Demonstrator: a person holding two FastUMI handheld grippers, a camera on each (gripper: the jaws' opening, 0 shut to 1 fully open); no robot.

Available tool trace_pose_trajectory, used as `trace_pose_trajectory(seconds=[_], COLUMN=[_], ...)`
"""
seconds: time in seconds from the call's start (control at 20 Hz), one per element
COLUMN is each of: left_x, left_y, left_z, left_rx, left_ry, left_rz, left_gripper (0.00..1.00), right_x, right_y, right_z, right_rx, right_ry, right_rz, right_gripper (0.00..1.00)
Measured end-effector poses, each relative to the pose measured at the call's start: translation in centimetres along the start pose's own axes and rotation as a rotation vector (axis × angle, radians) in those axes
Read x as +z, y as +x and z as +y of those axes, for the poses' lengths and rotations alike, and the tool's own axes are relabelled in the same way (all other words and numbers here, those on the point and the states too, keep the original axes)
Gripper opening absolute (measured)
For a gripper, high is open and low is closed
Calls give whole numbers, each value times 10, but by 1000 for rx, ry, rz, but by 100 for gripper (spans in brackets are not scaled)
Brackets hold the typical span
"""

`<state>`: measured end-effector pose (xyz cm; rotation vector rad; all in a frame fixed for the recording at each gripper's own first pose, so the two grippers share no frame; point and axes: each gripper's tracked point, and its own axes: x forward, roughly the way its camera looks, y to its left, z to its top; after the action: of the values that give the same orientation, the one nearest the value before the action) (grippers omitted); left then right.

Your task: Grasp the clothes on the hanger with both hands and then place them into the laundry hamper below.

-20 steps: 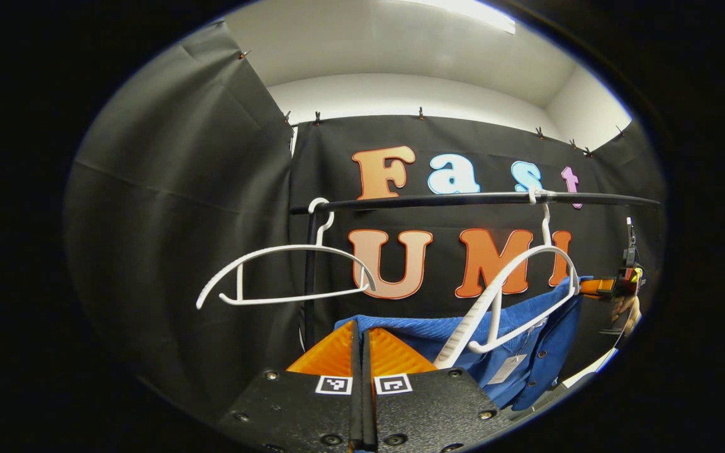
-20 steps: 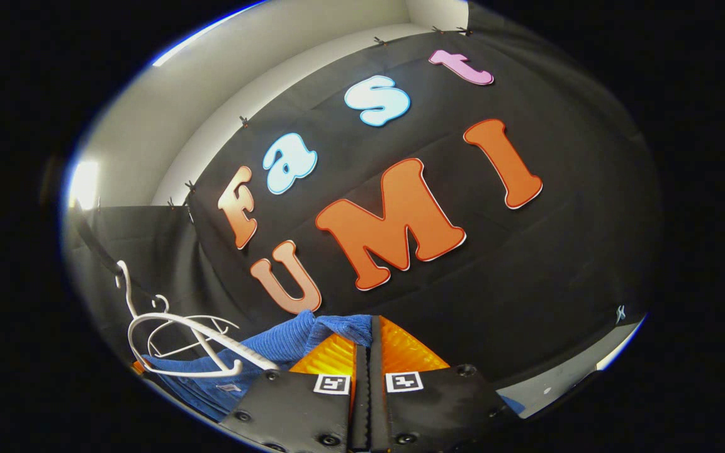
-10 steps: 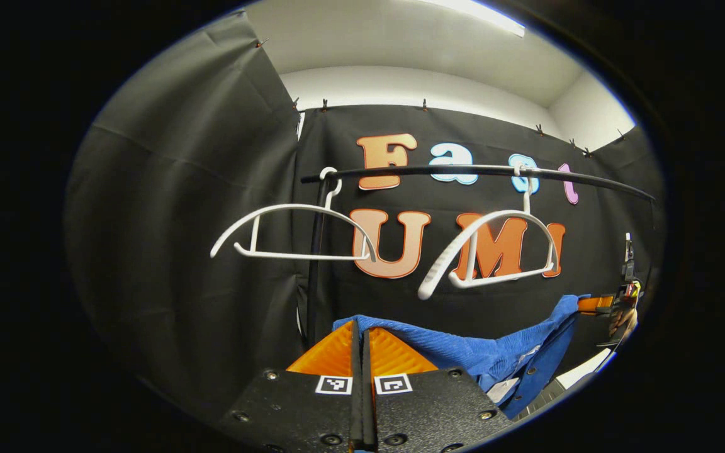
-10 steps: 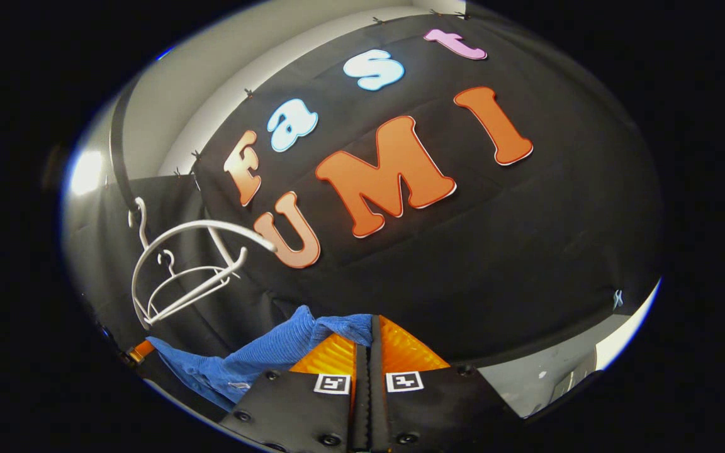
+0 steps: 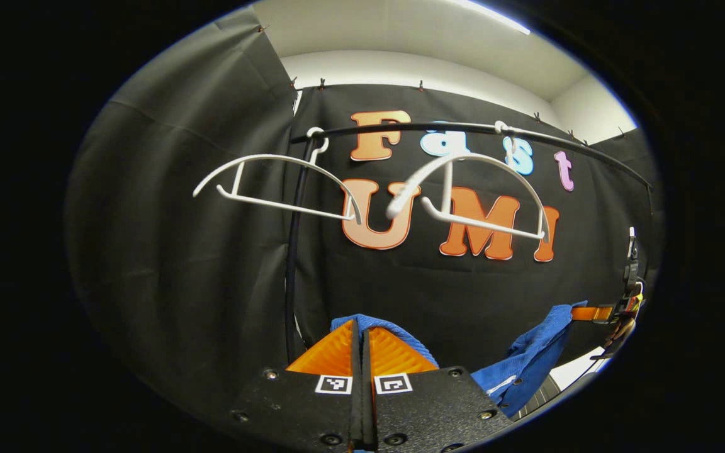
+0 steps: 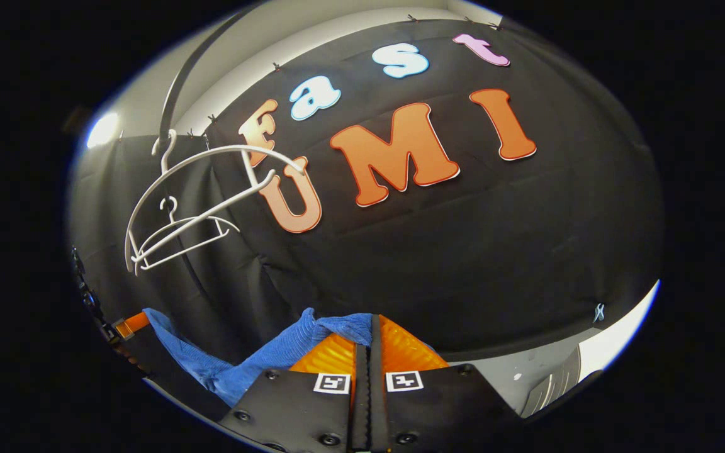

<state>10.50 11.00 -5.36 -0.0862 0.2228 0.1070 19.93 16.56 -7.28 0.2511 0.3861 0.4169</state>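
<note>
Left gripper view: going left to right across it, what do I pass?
First white hanger → left tongs pinching blue garment → second white hanger → right tongs at the far edge.

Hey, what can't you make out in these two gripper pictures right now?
- Laundry hamper: below both views' lower edges, so its position is unknown.
- Blue garment: its middle is cut off at the bottom of the left gripper view.
- Left gripper, right gripper: the fold hides how much cloth sits between the fingers.
</note>
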Motion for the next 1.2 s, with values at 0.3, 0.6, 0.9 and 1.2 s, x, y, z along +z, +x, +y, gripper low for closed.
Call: trace_pose_trajectory(seconds=[0.3, 0.6, 0.9, 1.2], left_x=[-34, -55, -78, -133], left_y=[2, 14, 32, 46], left_z=[-59, -121, -175, -202], left_rx=[-55, -135, -198, -201], left_ry=[-10, -8, -23, 4], left_rz=[19, 54, 86, 171], left_gripper=[0, 0, 0, 0], right_x=[-36, -59, -80, -119], right_y=[-5, 1, 11, 19], right_z=[34, 48, 56, 31], right_rx=[26, 23, 33, -19], right_ry=[-55, -97, -97, -76], right_rz=[-2, -10, 1, 31], right_gripper=[7, 7, 7, 8])
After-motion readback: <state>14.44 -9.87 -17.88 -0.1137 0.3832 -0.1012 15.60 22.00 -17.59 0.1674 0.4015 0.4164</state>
